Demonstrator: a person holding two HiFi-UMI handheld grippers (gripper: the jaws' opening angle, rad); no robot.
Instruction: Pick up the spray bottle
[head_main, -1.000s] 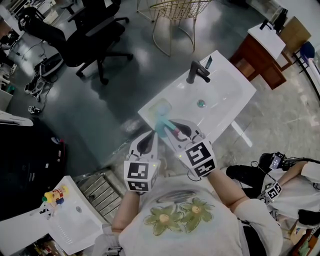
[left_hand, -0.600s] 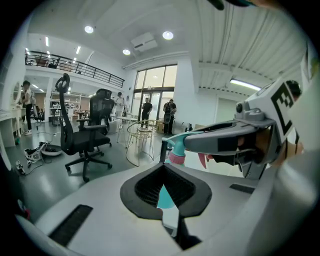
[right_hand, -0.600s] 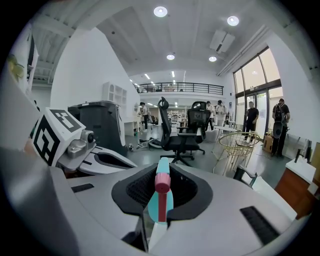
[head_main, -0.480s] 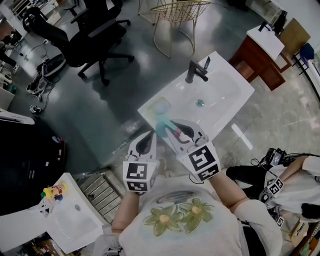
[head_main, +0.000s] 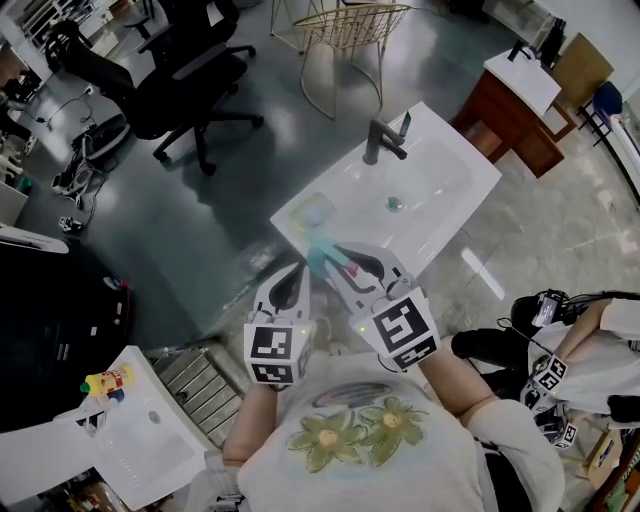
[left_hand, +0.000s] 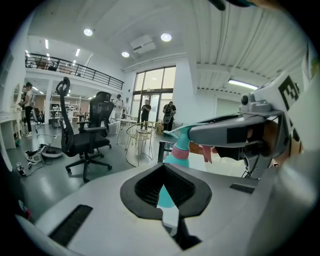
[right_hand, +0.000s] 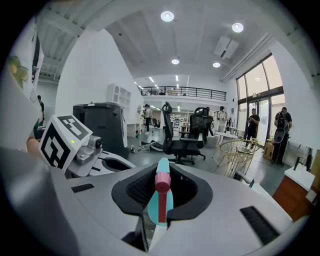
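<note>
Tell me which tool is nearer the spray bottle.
Right. The right tool is closed on the spray bottle, which stands between its jaws. The left tool sits just beside the bottle, on its left in the head view.

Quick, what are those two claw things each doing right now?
Left gripper: closed, holding nothing.
Right gripper: closed on the spray bottle.
</note>
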